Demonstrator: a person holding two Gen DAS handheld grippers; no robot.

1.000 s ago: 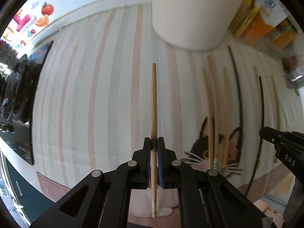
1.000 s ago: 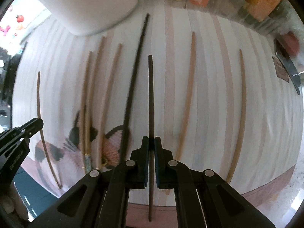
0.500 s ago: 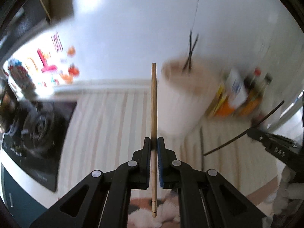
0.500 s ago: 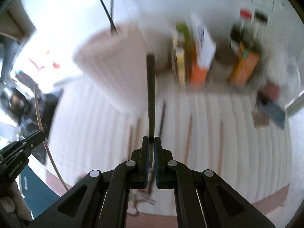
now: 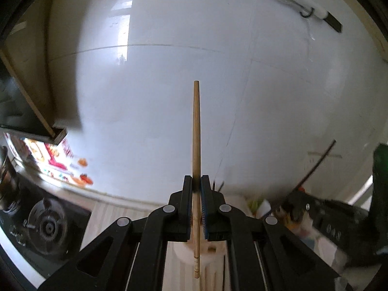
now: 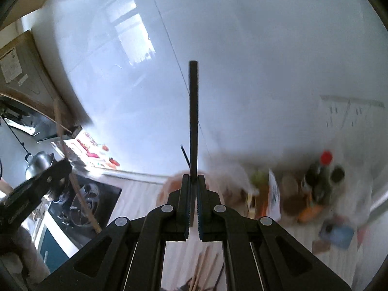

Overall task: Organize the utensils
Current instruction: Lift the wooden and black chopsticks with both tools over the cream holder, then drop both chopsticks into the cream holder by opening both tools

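The slim tan wooden chopstick is pale honey-brown; the thin dark chopstick is near black. Both black hand-held grippers have blue ridged pads. The glossy tiled wall is white, the bench has cream cloth striped beige, and the bottle cap is red.

My own left arms hide most of the white holder. Bottles and packets beyond it smear into blur. Loose chopsticks on the desk run off the bottom edge. My right gripper shows only as a dark smudge.
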